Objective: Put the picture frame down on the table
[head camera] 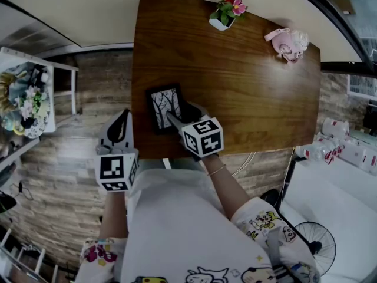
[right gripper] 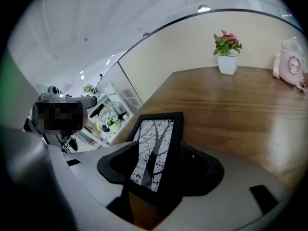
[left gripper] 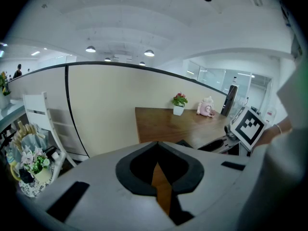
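Here, from the head view, the picture frame (head camera: pixel 163 108) sits on the brown table (head camera: pixel 235 87) close to its near edge, picture side up, with the right hand-held gripper (head camera: pixel 174 119) reaching over its near right corner. The left hand-held gripper (head camera: pixel 122 122) hangs to the left of the right one, off the table's edge and over the wooden floor, clear of the frame. Well beyond both, at the table's far side, stand a small flower pot (head camera: pixel 227 10) and a pink clock (head camera: pixel 288 43).

From the left gripper view, that hand-held gripper's jaws are drawn together but for a thin sliver and nothing lies between them. The table shows ahead of it and to its right, as does the marker cube (left gripper: pixel 250 126) of the other gripper.

From the right gripper view, the frame (right gripper: pixel 154 158) stands tilted between that gripper's jaws, which are spread as wide as they go. The left jaw looks clear of the glass and the frame's right edge lies against or just beside the right jaw, so this reads as a release, not a grip. The frame's lower edge is hidden behind the jaws, so whether it lies flat or leans cannot be told.

By this showing the frame has reached the table and been let go. What is left is probably only to draw the right gripper back without dragging it.
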`<control>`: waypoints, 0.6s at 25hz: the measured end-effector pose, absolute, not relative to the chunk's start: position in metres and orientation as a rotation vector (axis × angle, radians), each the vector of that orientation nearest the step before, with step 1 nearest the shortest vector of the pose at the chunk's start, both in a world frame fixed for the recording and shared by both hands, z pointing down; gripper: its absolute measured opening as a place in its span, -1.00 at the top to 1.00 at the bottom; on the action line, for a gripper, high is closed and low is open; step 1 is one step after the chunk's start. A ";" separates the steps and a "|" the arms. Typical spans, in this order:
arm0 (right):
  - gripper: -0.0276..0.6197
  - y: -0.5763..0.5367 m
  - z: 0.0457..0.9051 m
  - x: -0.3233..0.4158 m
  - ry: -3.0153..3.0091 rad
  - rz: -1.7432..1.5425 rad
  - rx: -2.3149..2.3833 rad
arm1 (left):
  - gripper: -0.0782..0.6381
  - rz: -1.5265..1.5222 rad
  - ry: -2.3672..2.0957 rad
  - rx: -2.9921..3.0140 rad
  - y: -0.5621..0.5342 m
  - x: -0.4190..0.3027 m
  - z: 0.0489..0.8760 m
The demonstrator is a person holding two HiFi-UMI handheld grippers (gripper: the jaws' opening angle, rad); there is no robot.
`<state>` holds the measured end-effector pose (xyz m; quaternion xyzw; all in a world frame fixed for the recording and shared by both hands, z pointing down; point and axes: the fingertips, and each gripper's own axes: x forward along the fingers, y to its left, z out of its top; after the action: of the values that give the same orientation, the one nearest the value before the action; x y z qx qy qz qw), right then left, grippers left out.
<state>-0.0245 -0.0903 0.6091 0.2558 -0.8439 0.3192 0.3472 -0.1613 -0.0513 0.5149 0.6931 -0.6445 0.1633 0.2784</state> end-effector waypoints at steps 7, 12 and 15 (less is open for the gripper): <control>0.19 -0.090 0.605 -0.022 -2.197 0.833 0.668 | 0.77 0.435 -1.740 1.866 -0.051 -0.159 0.511; 0.19 -0.092 0.599 -0.018 -2.211 0.827 0.683 | 0.77 0.429 -1.755 1.876 -0.050 -0.158 0.506; 0.19 -0.095 0.592 -0.016 -2.227 0.817 0.696 | 0.77 0.427 -1.763 1.886 -0.051 -0.157 0.501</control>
<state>-0.0161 -0.0954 0.5917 0.2661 -0.8508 0.3121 0.3287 -0.1573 -0.0509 0.5006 0.6961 -0.6507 0.1574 0.2592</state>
